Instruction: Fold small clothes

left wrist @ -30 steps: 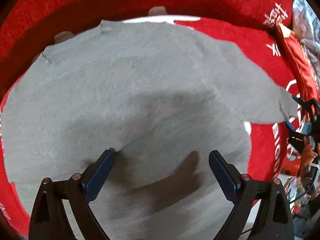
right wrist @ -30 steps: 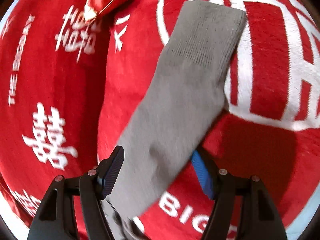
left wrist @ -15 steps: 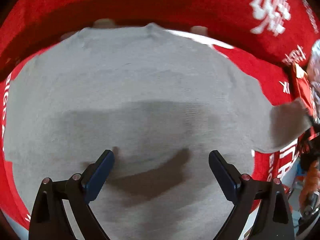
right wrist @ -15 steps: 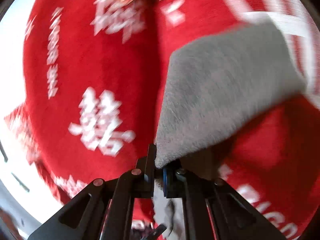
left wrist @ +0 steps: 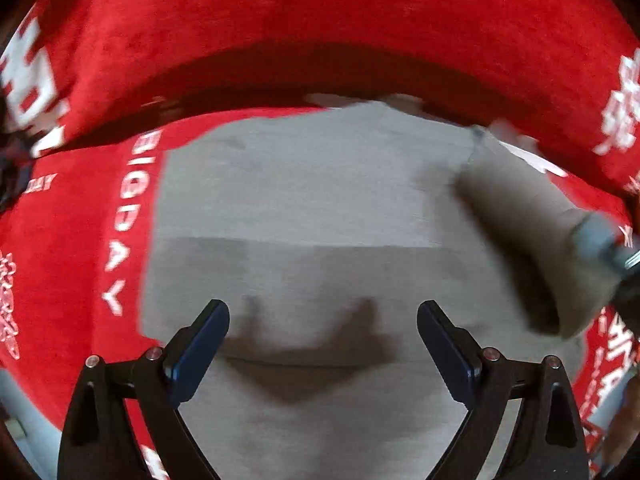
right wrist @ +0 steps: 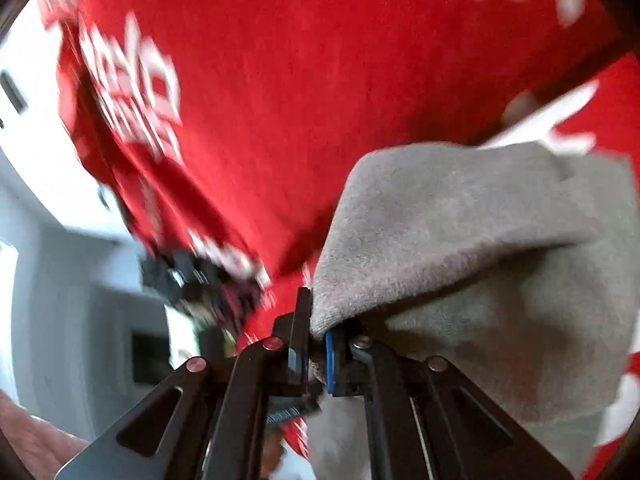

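Right fingers: our right gripper (right wrist: 316, 354) had its blue-padded fingers pinched together on one end of the soft grey knitted sock (right wrist: 460, 240).
Why that grip: we judged the end was held so it could be carried over the rest of the sock, and the cloth arched up from the jaws in a raised fold.
Left fingers: our left gripper (left wrist: 323, 346) had its dark blue pads spread wide with nothing between them, low over the sock's flat part (left wrist: 304, 208).
Why it waited there: we read it as ready to pin the flat half while the other end came across; whether it touched the cloth, we couldn't tell.
Sock's place: flat on the cloth below the left gripper, its far right end lifted and blurred.
Surface: a red fleecy cloth with white printed lettering (left wrist: 96, 208) lay under everything, a dark crease running across it behind the sock.
Room: pale walls (right wrist: 60, 280) showed off to the left in the right wrist view, too blurred for more.
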A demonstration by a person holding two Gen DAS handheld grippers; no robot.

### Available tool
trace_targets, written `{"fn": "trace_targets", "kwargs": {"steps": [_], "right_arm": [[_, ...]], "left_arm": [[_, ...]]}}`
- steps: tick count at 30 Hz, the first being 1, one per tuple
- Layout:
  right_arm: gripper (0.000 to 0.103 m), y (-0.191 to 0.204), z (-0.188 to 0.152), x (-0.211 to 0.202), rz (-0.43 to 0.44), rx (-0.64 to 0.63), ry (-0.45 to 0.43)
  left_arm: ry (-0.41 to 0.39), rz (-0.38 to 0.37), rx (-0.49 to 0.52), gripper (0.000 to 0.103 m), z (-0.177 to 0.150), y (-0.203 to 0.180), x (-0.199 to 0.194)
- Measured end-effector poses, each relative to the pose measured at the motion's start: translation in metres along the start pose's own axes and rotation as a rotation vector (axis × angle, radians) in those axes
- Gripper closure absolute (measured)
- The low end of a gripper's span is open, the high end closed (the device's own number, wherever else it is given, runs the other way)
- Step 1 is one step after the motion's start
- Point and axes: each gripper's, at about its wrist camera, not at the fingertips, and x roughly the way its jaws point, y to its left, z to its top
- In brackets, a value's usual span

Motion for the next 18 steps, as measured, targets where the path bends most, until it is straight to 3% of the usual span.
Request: {"fn": "trace_targets", "kwargs": {"steps": [3,5,6,7,9,11,12,13,15,18], "right_arm": [[0.093,-0.016,-0.010,0.044,-0.179,0.074,0.086],[0.087,-0.025,-0.016,0.046,-0.218,0.137,0.060],[0.074,-0.028,-0.018,0.042,-0.210,0.162,0.037],[0.054,-0.031,-0.020,0.035,-0.198,0.197,-0.003],[0.047,-0.037,-0.021,0.018,-0.166,0.276,-0.099],[0.050,-0.044,-0.014,0.009,-0.160,0.348,-0.158],[0.068,-0.043,-0.007,0.009,-0.158,0.362,-0.184],[0.097,-0.038,0.000,0.010,-0.161,0.357,-0.197],[0.097,-0.017,0.010,0.017,-0.152,0.282,-0.209],[0.097,0.026,0.016,0.037,-0.126,0.120,-0.159]], "left_arm": [[-0.009,0.044,-0.015,0.007,-0.002,0.021,0.001],[-0.006,0.054,-0.027,0.007,-0.004,0.030,0.002],[-0.004,0.059,-0.038,0.007,-0.006,0.038,0.003],[-0.003,0.061,-0.046,0.007,-0.007,0.042,0.004],[0.004,0.045,-0.058,0.007,-0.009,0.052,0.004],[0.008,0.034,-0.068,0.007,-0.010,0.060,0.004],[0.006,0.026,-0.076,0.007,-0.011,0.066,0.002],[0.003,0.023,-0.080,0.007,-0.012,0.069,0.000],[-0.010,0.013,-0.096,0.007,-0.012,0.080,-0.005],[-0.018,0.011,-0.116,0.007,-0.012,0.091,-0.007]]}}
